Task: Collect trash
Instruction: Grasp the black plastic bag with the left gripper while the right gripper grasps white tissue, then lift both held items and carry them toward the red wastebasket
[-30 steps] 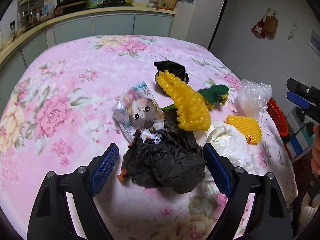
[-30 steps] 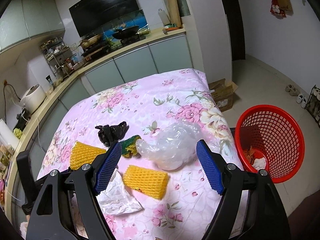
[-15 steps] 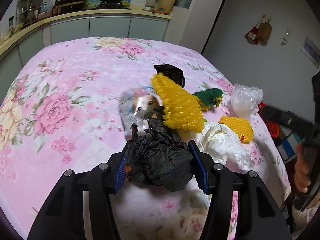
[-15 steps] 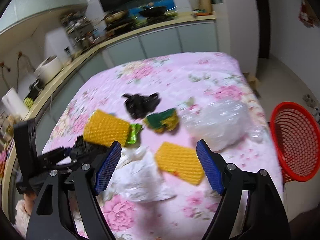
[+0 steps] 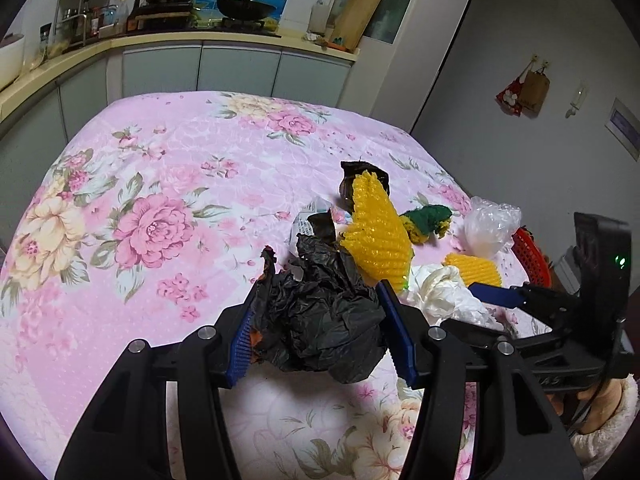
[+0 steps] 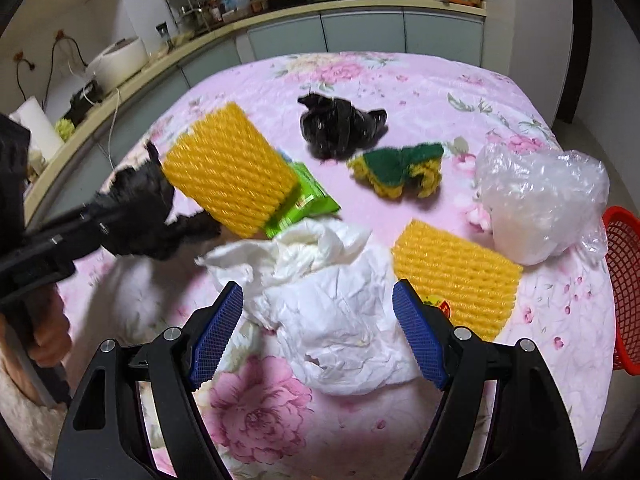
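Two-handed trash pickup over the floral tablecloth (image 5: pixel 168 184).

I am pinching the crumpled black plastic bag (image 5: pixel 320 320) in the left gripper (image 5: pixel 322 344), and its loose folds are sagging below the pads, so a tail could be catching the yellow foam fruit net (image 5: pixel 376 236) beside it and dragging that along. I am holding the right gripper (image 6: pixel 320 332) spread around the white crumpled paper (image 6: pixel 340 320), not yet touching it; closing off-centre risks tearing away only a flap. The red mesh basket (image 6: pixel 624 292) is sitting off the table's right edge.
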`<action>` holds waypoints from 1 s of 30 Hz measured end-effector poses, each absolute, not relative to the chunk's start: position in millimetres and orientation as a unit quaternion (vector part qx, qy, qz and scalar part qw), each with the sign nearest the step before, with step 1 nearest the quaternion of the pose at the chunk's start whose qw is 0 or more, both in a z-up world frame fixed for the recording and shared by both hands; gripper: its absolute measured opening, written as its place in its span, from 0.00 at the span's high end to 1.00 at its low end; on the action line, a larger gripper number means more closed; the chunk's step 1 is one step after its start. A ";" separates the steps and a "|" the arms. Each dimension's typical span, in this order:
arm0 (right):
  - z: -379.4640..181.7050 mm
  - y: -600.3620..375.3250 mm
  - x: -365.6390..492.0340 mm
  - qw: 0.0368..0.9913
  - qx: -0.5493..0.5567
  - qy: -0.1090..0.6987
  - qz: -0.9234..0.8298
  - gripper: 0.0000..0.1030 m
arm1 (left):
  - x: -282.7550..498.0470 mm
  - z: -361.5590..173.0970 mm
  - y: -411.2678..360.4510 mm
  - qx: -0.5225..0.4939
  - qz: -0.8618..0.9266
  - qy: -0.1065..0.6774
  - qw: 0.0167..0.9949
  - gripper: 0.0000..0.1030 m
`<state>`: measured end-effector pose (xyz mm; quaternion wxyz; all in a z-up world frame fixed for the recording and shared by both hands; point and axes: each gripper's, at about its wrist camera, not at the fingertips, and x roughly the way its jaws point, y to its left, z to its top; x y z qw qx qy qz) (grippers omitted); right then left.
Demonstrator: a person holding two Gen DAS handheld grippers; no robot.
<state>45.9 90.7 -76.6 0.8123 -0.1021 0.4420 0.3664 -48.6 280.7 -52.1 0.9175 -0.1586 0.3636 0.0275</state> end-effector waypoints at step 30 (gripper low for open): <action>-11.6 43.2 53.2 0.858 -0.052 0.360 0.363 0.81 | -46.4 -0.4 256.5 -0.121 0.024 0.310 0.943 0.48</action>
